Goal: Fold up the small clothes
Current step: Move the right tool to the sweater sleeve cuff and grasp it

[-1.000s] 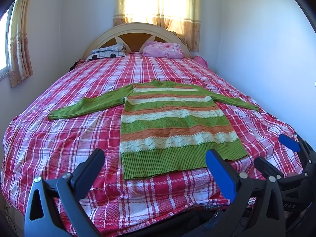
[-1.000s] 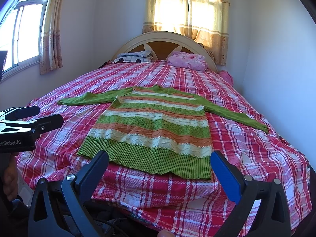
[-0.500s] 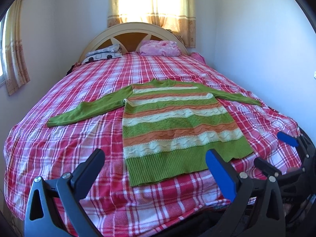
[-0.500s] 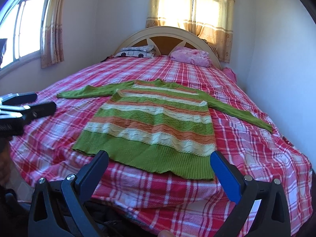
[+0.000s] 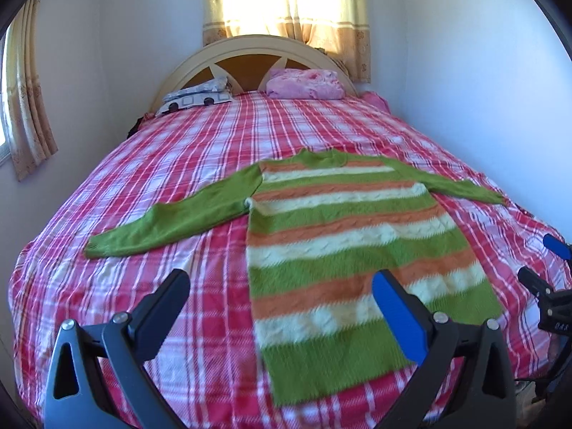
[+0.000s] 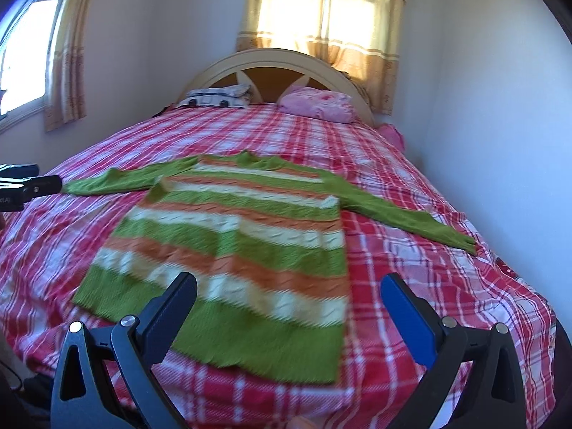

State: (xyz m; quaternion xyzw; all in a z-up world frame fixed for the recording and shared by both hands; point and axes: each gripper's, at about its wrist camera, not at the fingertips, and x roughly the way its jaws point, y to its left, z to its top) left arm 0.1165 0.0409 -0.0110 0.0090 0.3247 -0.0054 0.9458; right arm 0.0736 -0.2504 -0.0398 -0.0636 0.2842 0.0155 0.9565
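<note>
A green, orange and cream striped sweater (image 5: 343, 250) lies flat on the red plaid bed (image 5: 178, 178), sleeves spread to both sides, hem towards me. My left gripper (image 5: 282, 289) is open and empty, above the hem's left part. My right gripper (image 6: 289, 289) is open and empty, above the hem's right part of the sweater (image 6: 243, 243). The right gripper's fingertips (image 5: 556, 246) show at the right edge of the left wrist view. The left gripper's fingertips (image 6: 39, 182) show at the left edge of the right wrist view.
A patterned pillow (image 5: 196, 98) and a pink bundle (image 5: 304, 84) lie by the arched headboard (image 5: 250, 50). White walls run close along the bed's right side (image 5: 482, 107). Curtained windows are behind the headboard (image 6: 321, 18) and on the left wall (image 6: 64, 53).
Both grippers have moved forward and over the bed towards the sweater's hem, which now looks larger and closer. The jaws have stayed open. The sweater has not moved.
</note>
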